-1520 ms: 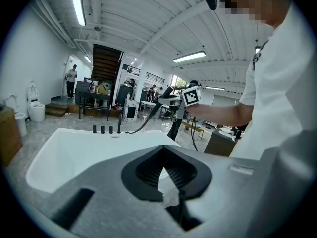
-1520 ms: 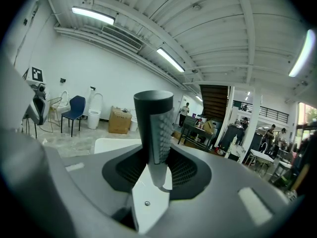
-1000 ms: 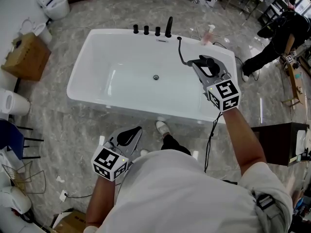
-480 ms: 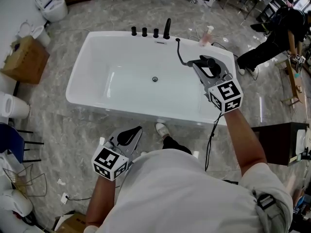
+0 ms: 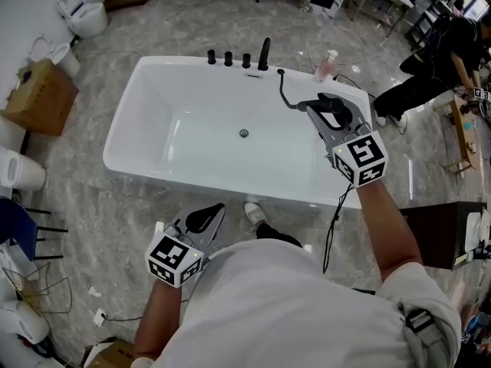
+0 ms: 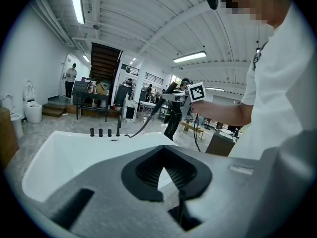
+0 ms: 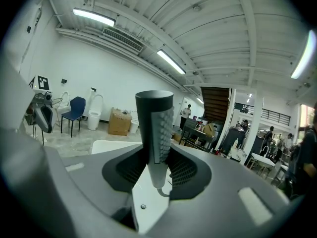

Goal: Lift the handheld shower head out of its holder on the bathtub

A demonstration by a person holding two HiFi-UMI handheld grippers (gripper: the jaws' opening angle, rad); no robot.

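Showerhead [image 7: 154,125] higher — nozzles [image 7: 162,133]: right gripper view

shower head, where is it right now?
Right side of the head view: the shower head is clamped in the right gripper over the bathtub's right end. Its hose runs back to the deck beside the black faucet.

Cardboard box [image 5: 40,96], white toilet [image 5: 83,12], perhaps a pink bottle [image 5: 328,62]
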